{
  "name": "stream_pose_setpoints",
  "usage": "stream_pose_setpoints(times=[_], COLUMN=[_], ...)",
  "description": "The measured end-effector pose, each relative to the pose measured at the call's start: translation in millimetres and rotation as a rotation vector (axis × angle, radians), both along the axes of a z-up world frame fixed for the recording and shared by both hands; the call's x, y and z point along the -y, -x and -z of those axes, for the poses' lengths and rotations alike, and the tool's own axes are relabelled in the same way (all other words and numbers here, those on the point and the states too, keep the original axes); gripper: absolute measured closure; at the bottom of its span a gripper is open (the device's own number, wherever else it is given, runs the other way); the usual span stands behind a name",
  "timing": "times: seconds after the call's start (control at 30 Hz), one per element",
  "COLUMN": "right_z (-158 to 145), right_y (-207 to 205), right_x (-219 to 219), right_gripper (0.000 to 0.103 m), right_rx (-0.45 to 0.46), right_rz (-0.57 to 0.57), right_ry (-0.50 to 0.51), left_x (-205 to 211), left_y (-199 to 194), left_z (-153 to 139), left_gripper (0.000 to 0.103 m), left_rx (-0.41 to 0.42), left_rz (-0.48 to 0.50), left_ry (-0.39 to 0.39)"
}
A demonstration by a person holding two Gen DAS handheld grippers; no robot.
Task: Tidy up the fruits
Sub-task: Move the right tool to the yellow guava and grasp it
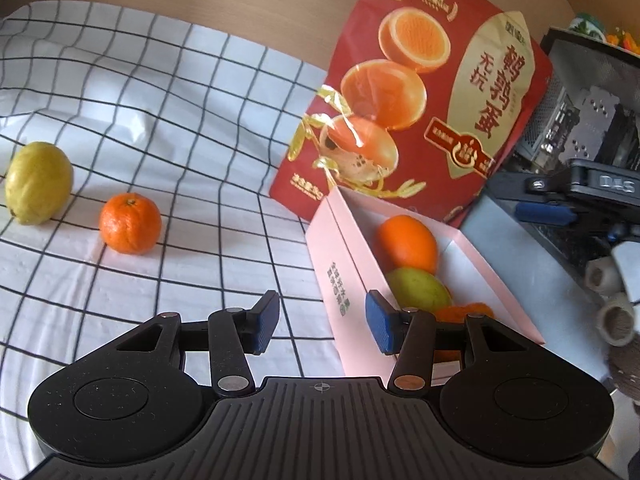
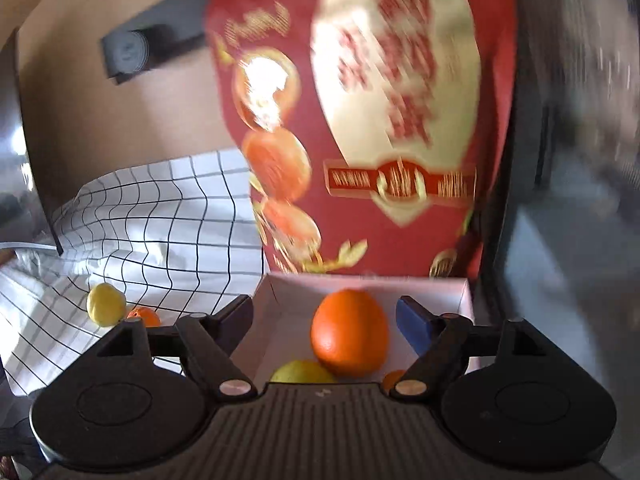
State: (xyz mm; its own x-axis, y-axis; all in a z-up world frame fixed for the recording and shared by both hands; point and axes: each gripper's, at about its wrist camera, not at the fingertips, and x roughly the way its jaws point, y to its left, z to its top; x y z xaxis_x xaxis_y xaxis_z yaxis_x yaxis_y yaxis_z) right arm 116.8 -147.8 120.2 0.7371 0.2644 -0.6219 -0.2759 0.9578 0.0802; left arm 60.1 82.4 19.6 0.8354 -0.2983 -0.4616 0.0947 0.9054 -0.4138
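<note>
Pink card walls are giving me my landmark: the pink box (image 1: 460, 264) is sitting in front of a tall red package (image 1: 416, 92), which is standing as a backstop behind it. Inside the box I am seeing a large orange (image 2: 350, 332), a green fruit (image 1: 418, 288) beside it, and a smaller orange piece (image 1: 464, 312) at the near end, so collecting is well under way. My right gripper (image 2: 326, 326) is hanging over the box with jaws wide; the large orange is lying between them, probably free of the pads, though blur is making that uncertain. My left gripper (image 1: 322, 322) is waiting just left of the box, jaws wide and empty. Well left of the box, on the checked cloth (image 1: 160, 120), a mandarin (image 1: 130, 224) and a yellow fruit (image 1: 38, 182) are waiting for collection.
</note>
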Motion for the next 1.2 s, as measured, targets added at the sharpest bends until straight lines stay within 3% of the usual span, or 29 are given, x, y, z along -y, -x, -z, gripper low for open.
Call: stream_pose_setpoints(times=[0.1,0.2,0.37,0.47,0.53,0.57,0.67,0.8,0.97,1.07,1.2], right_z=[-13,-15,-6,2,10,15,38,73,98,110,130], right_y=[16,33,65,67,62,58,39,11,-2,-3,-22], right_x=[-12,-28,-77,-108,-128,-140,-178,-223,-264,-295,-326], right_gripper=[0.02,0.017,0.016,0.016,0.016,0.016,0.016,0.018,0.018,0.018,0.018], right_rx=[0.04,0.096,0.181,0.131,0.08,0.05,-0.024,-0.079,-0.084,-0.046,-0.13], right_rz=[-0.025,-0.051,-0.142,-0.204,-0.232,-0.243,-0.249,-0.204,-0.271,-0.267,-0.23], right_ry=[0.019,0.045,0.184,0.171,0.117,0.089,0.035,0.059,-0.083,-0.021,0.026], left_x=[-20,-58,-134,-162,-182,-187,-187,-186,-191,-195,-202], left_y=[9,20,43,59,63,69,81,88,106,120,119], left_z=[-6,-12,-4,15,22,23,17,14,14,13,16], left_gripper=[0.05,0.051,0.051,0.051,0.051,0.051,0.051,0.051,0.051,0.051,0.051], left_rx=[0.047,0.096,0.147,0.19,0.132,0.162,0.211,0.235,0.253,0.292,0.268], left_rz=[-0.061,-0.182,-0.414,-0.53,-0.61,-0.631,-0.694,-0.732,-0.902,-0.971,-0.966], left_ry=[0.027,0.053,0.126,0.14,0.218,0.245,0.212,0.206,0.177,0.2,0.242])
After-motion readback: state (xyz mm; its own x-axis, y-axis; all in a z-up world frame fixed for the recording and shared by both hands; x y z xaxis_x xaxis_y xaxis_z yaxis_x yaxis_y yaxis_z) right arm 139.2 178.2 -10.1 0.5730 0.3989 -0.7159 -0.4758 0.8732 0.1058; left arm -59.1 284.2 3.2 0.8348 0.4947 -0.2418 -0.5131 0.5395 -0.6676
